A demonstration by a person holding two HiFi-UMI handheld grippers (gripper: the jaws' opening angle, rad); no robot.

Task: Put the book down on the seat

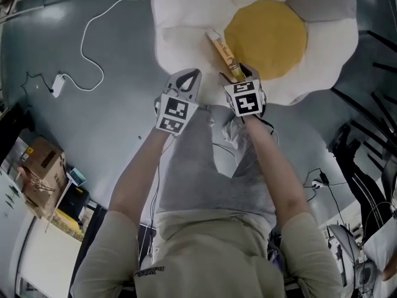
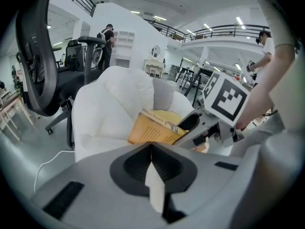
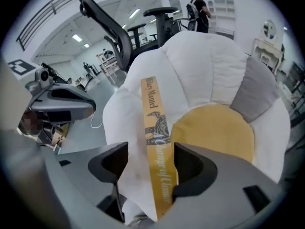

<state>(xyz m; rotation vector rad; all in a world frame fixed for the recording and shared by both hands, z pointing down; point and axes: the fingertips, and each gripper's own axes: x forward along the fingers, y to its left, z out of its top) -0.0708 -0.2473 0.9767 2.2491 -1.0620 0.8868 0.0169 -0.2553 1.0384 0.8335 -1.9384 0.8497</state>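
A book [image 1: 223, 51] with a yellow spine stands on edge on the flower-shaped seat [image 1: 186, 17], where a white petal meets the yellow centre. My right gripper [image 1: 239, 73] is at the book's near end. In the right gripper view the book [image 3: 155, 142] stands between the widely spread jaws of my right gripper [image 3: 150, 163], spine toward the right jaw, and I see no pad pressing on it. My left gripper [image 1: 189, 74] hovers just left of the book with nothing in it, its jaws [image 2: 151, 175] closed together. From there the book [image 2: 152, 128] shows its orange cover.
A white cable [image 1: 93, 54] with an adapter [image 1: 57, 84] lies on the grey floor left of the seat. A cardboard box [image 1: 40, 166] sits at the lower left. A black office chair [image 2: 38, 56] stands behind the seat, and black frames [image 1: 366, 148] are at the right.
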